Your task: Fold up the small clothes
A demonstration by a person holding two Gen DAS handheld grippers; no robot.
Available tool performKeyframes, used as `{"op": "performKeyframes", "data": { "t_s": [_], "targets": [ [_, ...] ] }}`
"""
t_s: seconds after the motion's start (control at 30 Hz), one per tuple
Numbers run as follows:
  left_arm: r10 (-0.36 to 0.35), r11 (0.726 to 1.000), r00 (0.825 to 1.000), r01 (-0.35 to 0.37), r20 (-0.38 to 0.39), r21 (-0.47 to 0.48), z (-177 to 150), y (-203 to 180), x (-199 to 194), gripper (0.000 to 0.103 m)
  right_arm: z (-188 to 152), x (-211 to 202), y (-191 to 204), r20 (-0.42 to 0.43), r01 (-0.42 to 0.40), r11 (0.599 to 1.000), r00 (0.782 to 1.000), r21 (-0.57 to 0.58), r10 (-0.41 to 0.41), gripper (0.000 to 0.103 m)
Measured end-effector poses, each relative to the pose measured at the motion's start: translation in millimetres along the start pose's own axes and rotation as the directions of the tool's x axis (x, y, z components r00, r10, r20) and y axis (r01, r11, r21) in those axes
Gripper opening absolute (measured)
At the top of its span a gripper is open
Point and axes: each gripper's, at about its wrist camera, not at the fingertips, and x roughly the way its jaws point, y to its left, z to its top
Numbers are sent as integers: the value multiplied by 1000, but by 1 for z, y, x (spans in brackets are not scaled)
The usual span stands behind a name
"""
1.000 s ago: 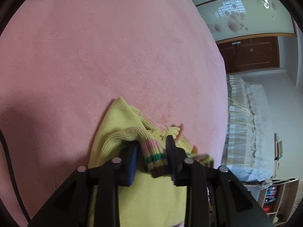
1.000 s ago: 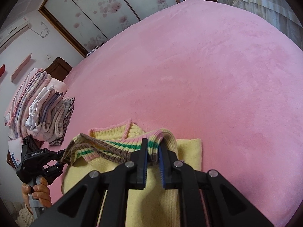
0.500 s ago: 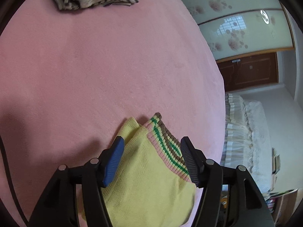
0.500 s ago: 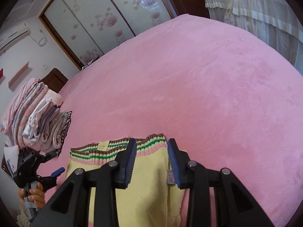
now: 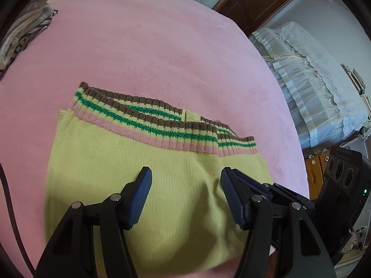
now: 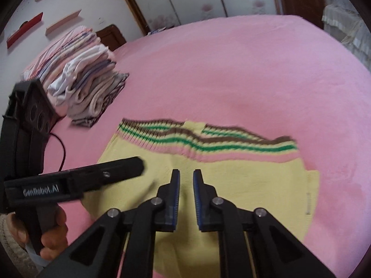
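Observation:
A yellow knitted garment lies folded on the pink bed cover, its brown, green and pink striped hem along the far edge. My left gripper hovers open over the yellow part with nothing between its fingers. In the right wrist view the same garment lies under my right gripper. Its jaws are closing, a narrow gap is left, and nothing is between them. A hand holds the left gripper at the left there.
A tall stack of folded clothes sits on the bed at the left, close to the garment's far left corner. A thin dark cable runs beside it. Another bed with a white frilled cover stands beyond the right edge.
Both grippers have let go of the striped hem and drawn back toward the near side. The garment now lies flat and folded. The left jaws spread wide; the right jaws opened, then narrowed.

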Motion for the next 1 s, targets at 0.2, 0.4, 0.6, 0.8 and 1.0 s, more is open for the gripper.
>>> {"op": "performKeyframes", "data": {
  "t_s": [0.2,0.4,0.6,0.8,1.0],
  "targets": [
    [52,999,999,-52,-6,-6,15,16,18,58,10,32,-15,-36,78,996,996,34,-77,9],
    [86,996,996,-86,6,-1,15,33,15,53,20,34,-31,-9,123,990,992,71,-123,1],
    [51,997,999,-50,20,-61,22,62,9,44,18,20,-73,9,227,964,973,137,-230,0],
    [31,997,999,-30,16,-77,21,71,10,43,17,6,-92,12,247,954,968,169,-253,0],
    [79,995,997,-78,24,-63,15,55,-14,52,16,-30,-74,62,182,967,979,177,-195,0]
  ]
}}
